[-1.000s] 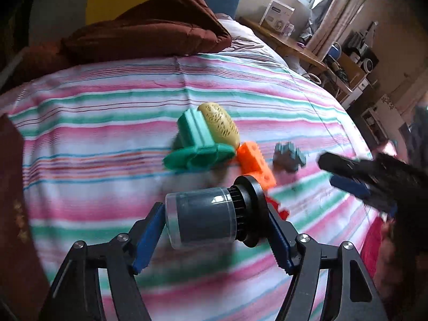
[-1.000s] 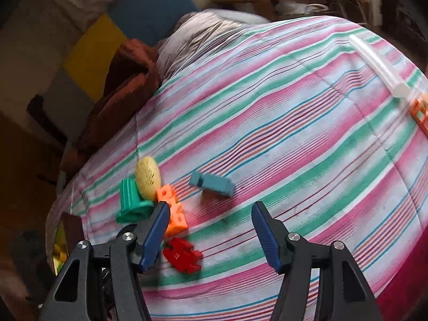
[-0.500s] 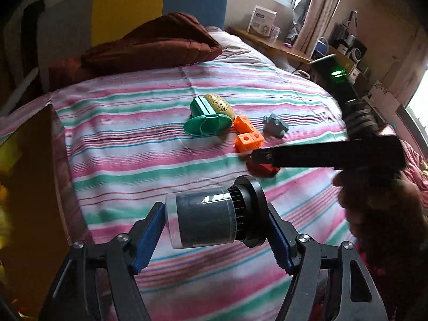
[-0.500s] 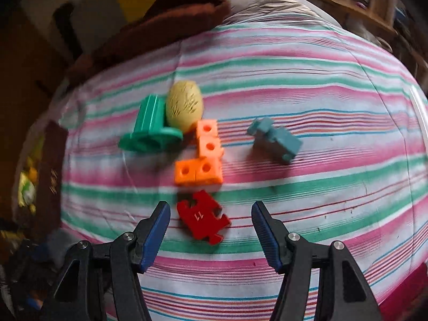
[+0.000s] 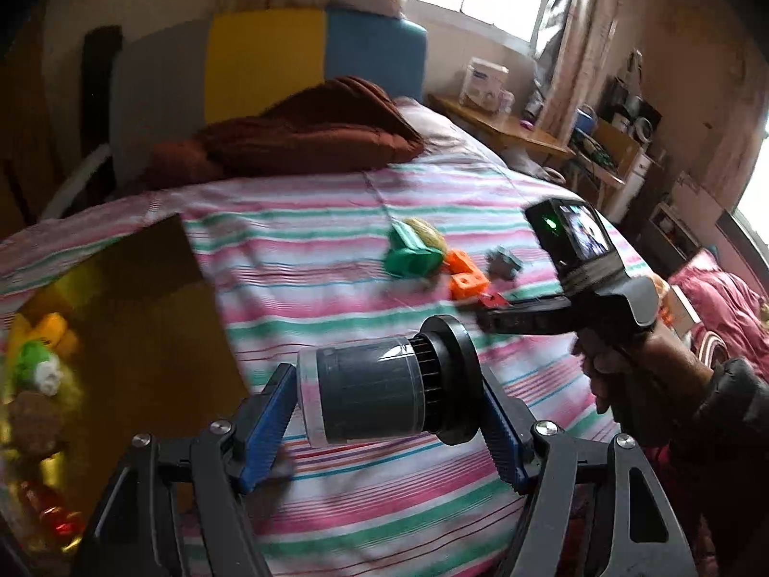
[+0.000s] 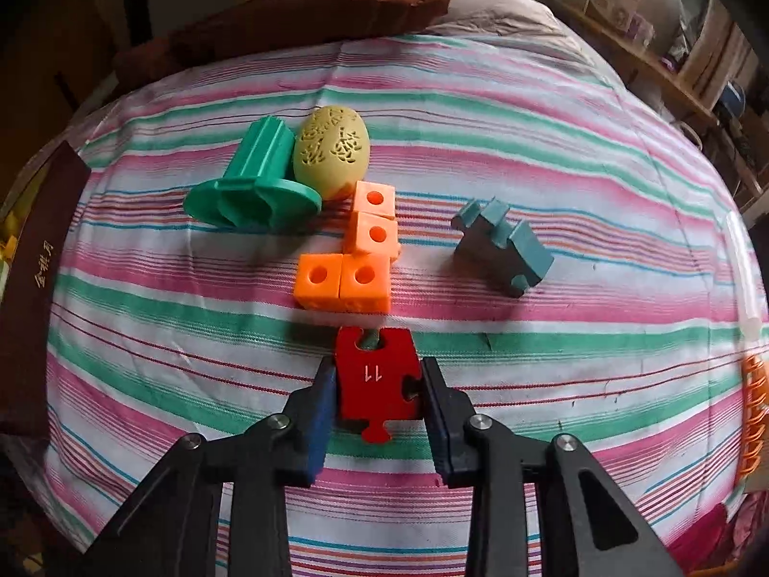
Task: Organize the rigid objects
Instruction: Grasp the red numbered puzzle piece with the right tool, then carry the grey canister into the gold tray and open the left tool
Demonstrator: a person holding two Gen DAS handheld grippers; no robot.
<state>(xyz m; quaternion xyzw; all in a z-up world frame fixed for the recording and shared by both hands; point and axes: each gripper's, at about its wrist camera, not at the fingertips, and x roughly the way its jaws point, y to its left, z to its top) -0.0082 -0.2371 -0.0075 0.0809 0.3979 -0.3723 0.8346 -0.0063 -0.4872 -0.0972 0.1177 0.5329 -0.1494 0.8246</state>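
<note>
At the left of the left wrist view stands a box of sorted toys (image 5: 38, 375). Lower centre, the left gripper (image 5: 389, 404) is clamped on a grey jar (image 5: 370, 394); carry it level. In the right wrist view, lower centre, the right gripper (image 6: 375, 384) is closing on the red puzzle piece (image 6: 375, 375) lying on the striped bed (image 6: 576, 168). Grip the flat edges squarely before lifting.

On the striped bedspread (image 6: 528, 110): one red puzzle piece (image 6: 377, 380), one blue-grey puzzle piece (image 6: 502, 246), one orange linked-cube block (image 6: 355, 255) of four cubes, one yellow perforated egg (image 6: 332, 150), one green flanged part (image 6: 252, 180). One grey jar (image 5: 379, 394).
</note>
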